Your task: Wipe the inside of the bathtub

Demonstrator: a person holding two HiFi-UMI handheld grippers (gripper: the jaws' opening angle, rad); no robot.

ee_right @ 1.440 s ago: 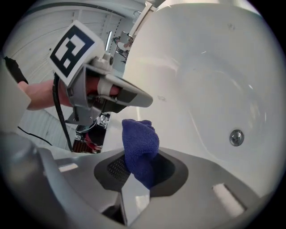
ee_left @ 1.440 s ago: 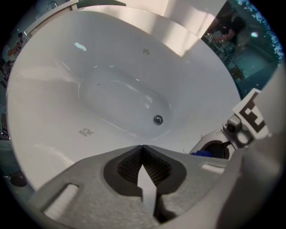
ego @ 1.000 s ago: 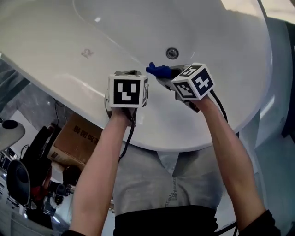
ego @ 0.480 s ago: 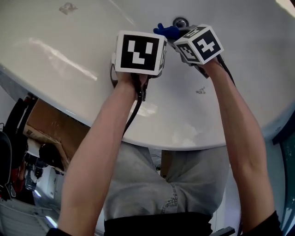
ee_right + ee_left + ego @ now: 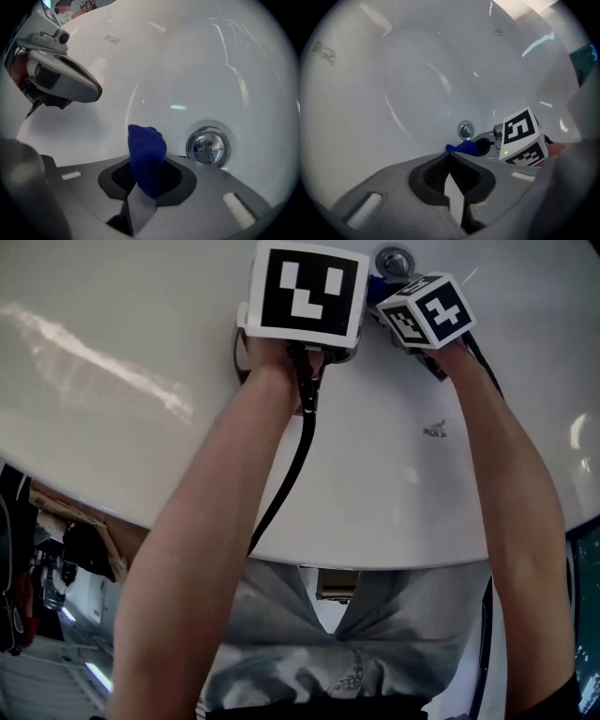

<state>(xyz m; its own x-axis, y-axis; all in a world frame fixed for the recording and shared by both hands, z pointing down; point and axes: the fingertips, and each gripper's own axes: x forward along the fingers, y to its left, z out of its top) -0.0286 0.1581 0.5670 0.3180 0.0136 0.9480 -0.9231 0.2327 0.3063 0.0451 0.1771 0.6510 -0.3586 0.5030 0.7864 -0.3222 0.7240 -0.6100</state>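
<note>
The white bathtub fills the head view, and both arms reach down into its basin. My right gripper is shut on a folded blue cloth that sticks up from its jaws, just left of the chrome drain. In the left gripper view the same blue cloth lies below the drain, beside the right gripper's marker cube. My left gripper is shut with nothing in it and hovers over the tub floor, to the left of the right one.
The tub's near rim curves across the head view above the person's grey shirt. A cardboard box and dark gear sit on the floor outside the tub at the left. A faint grey mark shows on the tub wall.
Both grippers have reached farther into the tub toward the drain. The blue cloth has stayed in the right gripper and now sits right beside the drain.
</note>
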